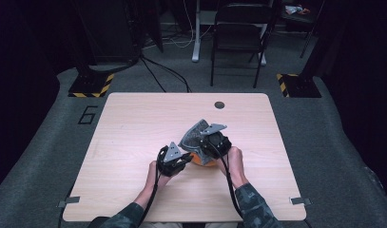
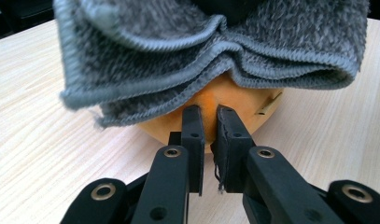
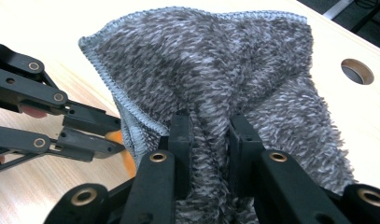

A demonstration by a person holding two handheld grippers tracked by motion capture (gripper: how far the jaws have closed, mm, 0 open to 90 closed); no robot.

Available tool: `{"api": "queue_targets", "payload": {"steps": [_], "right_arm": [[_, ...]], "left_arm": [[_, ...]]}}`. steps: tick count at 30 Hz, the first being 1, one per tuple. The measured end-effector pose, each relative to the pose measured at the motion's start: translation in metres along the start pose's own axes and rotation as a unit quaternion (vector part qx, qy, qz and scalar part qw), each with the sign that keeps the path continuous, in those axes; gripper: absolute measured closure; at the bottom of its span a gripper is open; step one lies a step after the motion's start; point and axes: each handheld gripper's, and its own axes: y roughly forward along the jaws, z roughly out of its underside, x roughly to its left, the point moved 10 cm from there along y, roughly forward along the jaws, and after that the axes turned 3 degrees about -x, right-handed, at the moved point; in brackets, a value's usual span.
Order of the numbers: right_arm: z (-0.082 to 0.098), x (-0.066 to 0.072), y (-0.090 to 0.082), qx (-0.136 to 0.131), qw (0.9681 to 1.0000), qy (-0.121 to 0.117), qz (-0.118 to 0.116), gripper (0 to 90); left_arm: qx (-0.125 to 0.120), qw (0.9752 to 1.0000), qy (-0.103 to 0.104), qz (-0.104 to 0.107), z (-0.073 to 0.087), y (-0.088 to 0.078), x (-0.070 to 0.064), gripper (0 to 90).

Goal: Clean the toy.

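Note:
A fluffy grey cloth [image 1: 193,134] lies draped over a round orange object [image 1: 203,161] at the middle of the wooden table [image 1: 134,123]. My right gripper [image 1: 203,147] comes down on it from above. In the right gripper view, my right gripper [image 3: 210,123] is shut on a raised fold of the cloth [image 3: 215,65]. My left gripper [image 1: 187,156] reaches in from the left. In the left gripper view, its jaws [image 2: 209,119] stand close together, pinched on the orange object [image 2: 234,95] just under the cloth's hem [image 2: 178,70]. The cloth hides most of the orange object.
A round hole [image 1: 219,105] sits in the table near its far edge, also seen as a hole [image 3: 357,71] in the right gripper view. A black folding chair [image 1: 238,28] and cables stand on the floor beyond the table.

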Motion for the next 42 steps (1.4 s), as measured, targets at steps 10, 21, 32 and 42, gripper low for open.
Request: {"api": "queue_targets", "payload": {"steps": [10,21,32,42], "right_arm": [[0.009,-0.018,-0.01,0.0,0.9994,0.034,0.007,74.4],[0.032,-0.047,-0.019,0.004,0.9971,0.072,0.023,74.2],[0.054,-0.068,-0.018,0.017,0.993,0.113,0.033,74.1],[0.078,-0.084,-0.011,0.042,0.9884,0.138,0.046,74.3]], "left_arm": [[0.001,1.0,-0.005,0.0,0.001,0.0,0.001,82.9],[0.004,1.0,-0.002,0.003,0.002,0.0,0.0,82.9],[0.003,1.0,-0.003,0.005,0.001,0.0,0.0,82.8],[0.002,1.0,-0.003,0.003,0.001,0.0,0.0,82.8]]}}
